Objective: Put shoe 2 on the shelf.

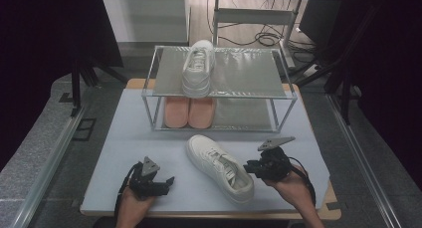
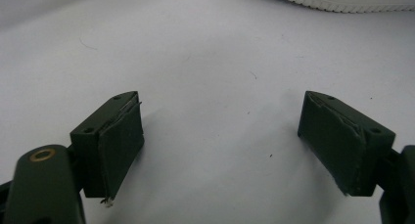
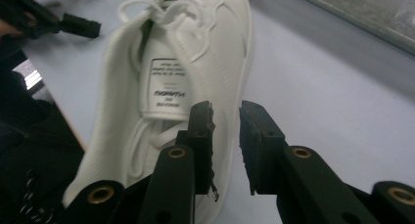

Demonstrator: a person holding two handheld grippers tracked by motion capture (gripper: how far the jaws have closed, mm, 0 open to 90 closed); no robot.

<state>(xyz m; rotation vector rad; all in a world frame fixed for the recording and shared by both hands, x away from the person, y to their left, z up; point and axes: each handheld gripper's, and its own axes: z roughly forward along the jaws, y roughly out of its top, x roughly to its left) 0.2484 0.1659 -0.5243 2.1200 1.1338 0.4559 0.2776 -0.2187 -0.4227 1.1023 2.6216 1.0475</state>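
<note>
On the mat (image 1: pixel 124 138) before the rack (image 1: pixel 219 71): one white shoe (image 1: pixel 199 67) already up on the top shelf, pink slippers (image 1: pixel 189 112) on the lower one, its mate (image 1: pixel 219 168) yet to be shelved and lying on its sole, slantwise between the tongs. Right gripper (image 3: pixel 226 131) just beside the mate's heel, jaws a narrow gap apart, gripping nothing. Left gripper (image 2: pixel 220 136) held wide open over bare mat, a little apart from the mate's toe, holding nothing.
</note>
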